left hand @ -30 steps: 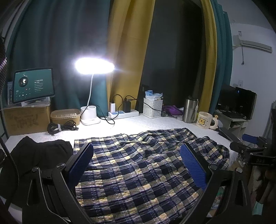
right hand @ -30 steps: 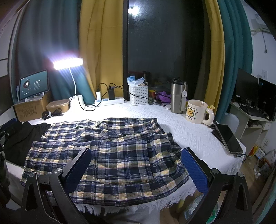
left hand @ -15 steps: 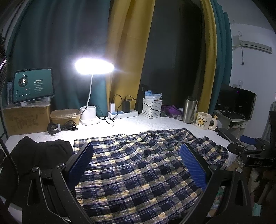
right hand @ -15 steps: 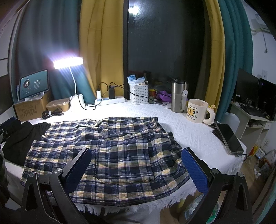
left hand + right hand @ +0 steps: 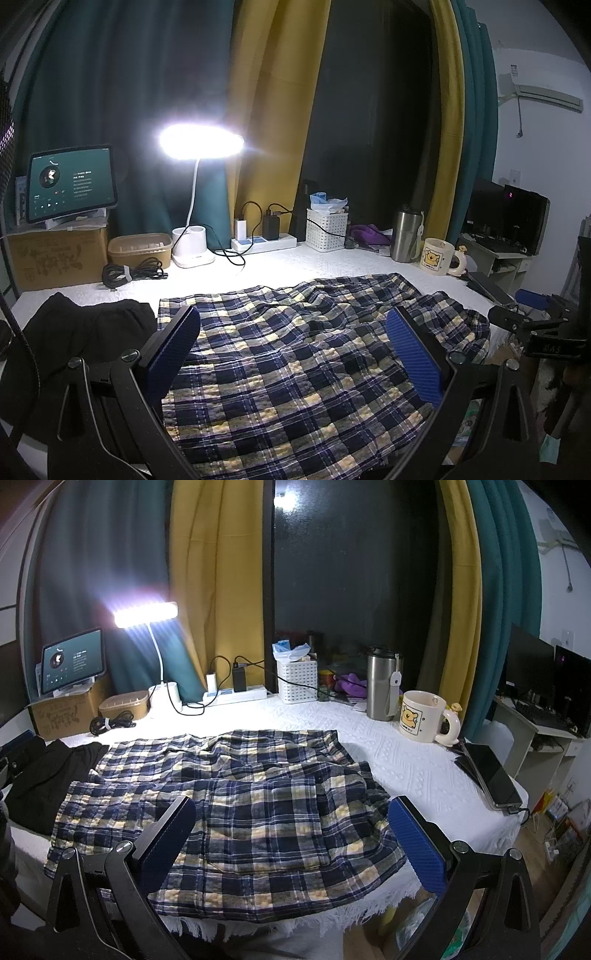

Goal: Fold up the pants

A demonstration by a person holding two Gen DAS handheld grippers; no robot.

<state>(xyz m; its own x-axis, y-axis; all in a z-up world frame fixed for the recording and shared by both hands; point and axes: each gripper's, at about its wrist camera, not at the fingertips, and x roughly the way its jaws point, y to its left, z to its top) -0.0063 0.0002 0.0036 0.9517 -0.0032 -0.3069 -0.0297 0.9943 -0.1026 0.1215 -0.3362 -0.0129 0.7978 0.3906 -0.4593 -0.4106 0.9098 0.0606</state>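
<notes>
Plaid pants [image 5: 295,354] in navy, white and yellow lie spread and wrinkled on the white tablecloth; they also show in the right wrist view [image 5: 236,797]. My left gripper [image 5: 293,350] is open and empty, hovering above the pants near their left half. My right gripper [image 5: 291,834] is open and empty, above the pants' front edge near the table's rim. The right gripper's body shows in the left wrist view [image 5: 532,321] at the far right.
A black garment [image 5: 81,328] lies left of the pants. At the back stand a lit desk lamp [image 5: 199,144], tablet [image 5: 70,181], power strip [image 5: 264,242], white basket [image 5: 327,229], steel tumbler [image 5: 382,686] and bear mug [image 5: 423,714]. A phone [image 5: 491,775] lies at the right edge.
Both grippers drifted slightly; the views shifted a little. The pants have not moved and nothing was grasped.
</notes>
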